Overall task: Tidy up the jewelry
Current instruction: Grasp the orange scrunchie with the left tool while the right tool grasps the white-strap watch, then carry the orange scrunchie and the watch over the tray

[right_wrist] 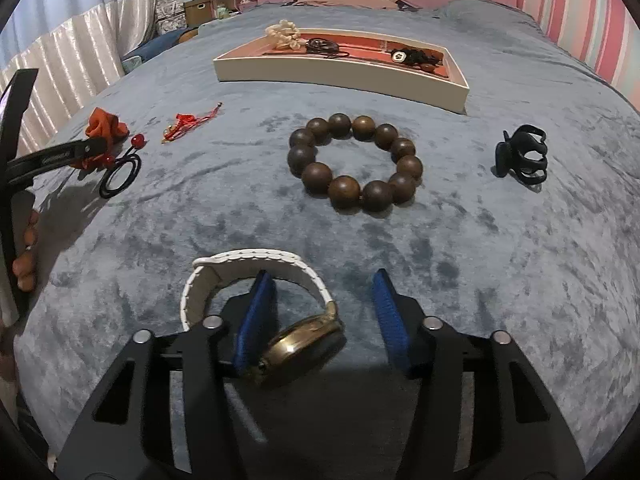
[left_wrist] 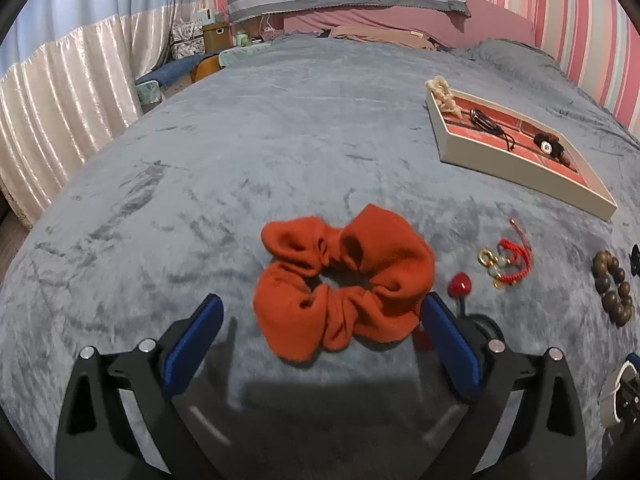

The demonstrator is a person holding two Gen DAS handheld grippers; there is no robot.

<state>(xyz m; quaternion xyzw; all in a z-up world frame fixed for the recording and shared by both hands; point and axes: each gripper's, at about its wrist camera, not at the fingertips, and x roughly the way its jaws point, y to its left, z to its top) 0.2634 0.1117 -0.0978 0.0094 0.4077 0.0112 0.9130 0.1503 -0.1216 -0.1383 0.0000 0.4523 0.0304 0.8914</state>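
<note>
An orange scrunchie (left_wrist: 344,280) lies on the grey-blue bed cover between the open fingers of my left gripper (left_wrist: 320,316), which is empty. My right gripper (right_wrist: 324,296) is open; its left finger (right_wrist: 256,320) stands inside the loop of a white-strapped watch with a gold case (right_wrist: 304,340), which lies between the jaws. A white tray with a red lining (right_wrist: 340,76) holds a cream scrunchie (right_wrist: 282,34), a black cord (right_wrist: 324,46) and a black piece (right_wrist: 412,56). A wooden bead bracelet (right_wrist: 354,162) lies in front of the tray.
A black claw clip (right_wrist: 522,156) lies at the right. A red cord bracelet (left_wrist: 508,264) and a red-bead hair tie (left_wrist: 460,286) lie right of the orange scrunchie. The left gripper's body (right_wrist: 52,156) shows at the left edge. Curtains hang at the left; pillows lie at the far end.
</note>
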